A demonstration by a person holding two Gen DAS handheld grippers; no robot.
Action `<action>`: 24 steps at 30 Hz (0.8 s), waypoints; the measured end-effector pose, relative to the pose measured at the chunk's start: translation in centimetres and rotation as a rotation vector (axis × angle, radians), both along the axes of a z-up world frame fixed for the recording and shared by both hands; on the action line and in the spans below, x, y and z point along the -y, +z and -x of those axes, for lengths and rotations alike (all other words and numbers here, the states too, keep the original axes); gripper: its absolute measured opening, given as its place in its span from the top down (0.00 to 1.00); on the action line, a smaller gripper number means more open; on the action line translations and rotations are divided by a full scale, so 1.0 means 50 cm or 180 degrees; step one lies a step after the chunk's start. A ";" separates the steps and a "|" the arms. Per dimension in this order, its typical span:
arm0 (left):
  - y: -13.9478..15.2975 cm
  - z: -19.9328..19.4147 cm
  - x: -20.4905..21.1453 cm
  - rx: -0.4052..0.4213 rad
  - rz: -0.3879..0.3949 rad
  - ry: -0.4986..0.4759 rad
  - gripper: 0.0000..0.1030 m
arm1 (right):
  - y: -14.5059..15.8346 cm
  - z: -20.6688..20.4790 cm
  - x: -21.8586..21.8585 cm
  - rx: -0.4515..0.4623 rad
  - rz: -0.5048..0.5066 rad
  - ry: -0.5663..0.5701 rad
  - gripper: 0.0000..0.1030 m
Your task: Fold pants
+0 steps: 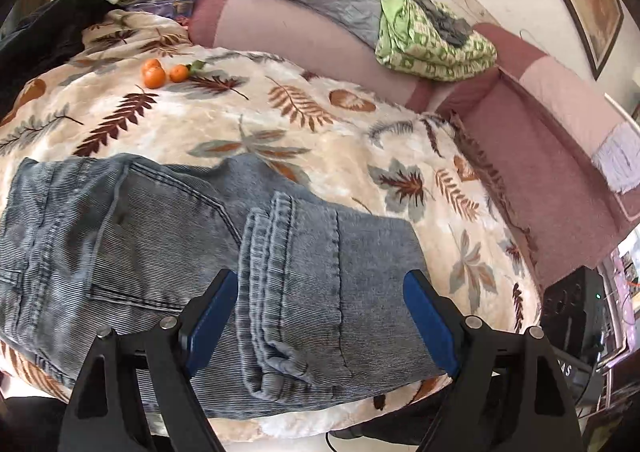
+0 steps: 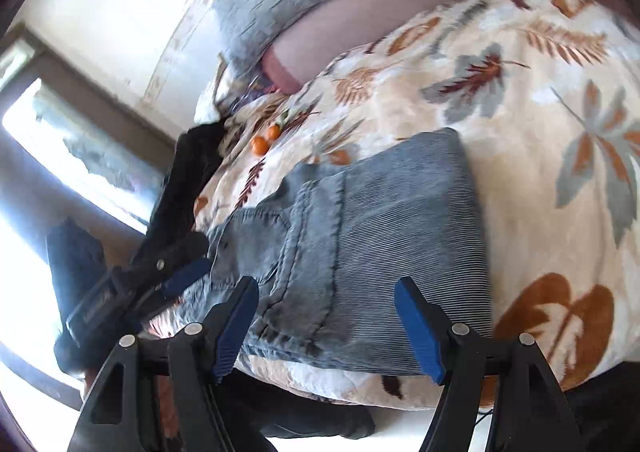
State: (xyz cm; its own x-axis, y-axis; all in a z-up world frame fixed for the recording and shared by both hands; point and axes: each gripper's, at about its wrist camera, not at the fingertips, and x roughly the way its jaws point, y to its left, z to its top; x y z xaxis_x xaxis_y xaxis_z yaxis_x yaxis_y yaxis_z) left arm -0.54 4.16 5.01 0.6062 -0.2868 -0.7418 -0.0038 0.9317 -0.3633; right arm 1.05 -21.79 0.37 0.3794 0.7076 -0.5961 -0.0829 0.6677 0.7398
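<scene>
The pants, grey-blue corduroy, lie on the leaf-print blanket of the bed, near its front edge, already doubled over so the hems rest on top of the seat and pocket part. The left tongs hover just above the cloth with their blue pads wide apart, holding nothing. The right tongs are likewise spread apart and empty over the near edge of the bundle. Three oranges sit well apart, farther up the blanket.

Corduroy of this weight looks soft yet thick: it should drape and sag when lifted, not slip much, and nothing here is fragile. Layered seams at the hems make a bulky ridge, so a good hold is probably on that stacked edge or the folded corner, pinching all layers together; a grip on the top layer alone would likely let the lower ones slide open
</scene>
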 end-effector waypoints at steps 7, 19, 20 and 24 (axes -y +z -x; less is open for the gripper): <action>-0.099 -0.005 0.072 -0.0531 -0.0849 -0.0187 0.19 | -0.008 -0.065 0.060 -0.0287 -0.0305 0.0157 0.30; -0.125 0.020 0.076 -0.0309 -0.1062 -0.0328 0.17 | -0.082 -0.284 0.018 -0.0559 0.0319 0.0211 0.59; -0.124 0.022 0.075 -0.0299 -0.1045 -0.0331 0.16 | -0.076 -0.283 0.023 -0.0518 0.0403 0.0197 0.73; -0.125 0.032 0.082 -0.0231 -0.1089 -0.0360 0.13 | -0.034 -0.272 0.048 -0.0254 0.0759 0.0036 0.81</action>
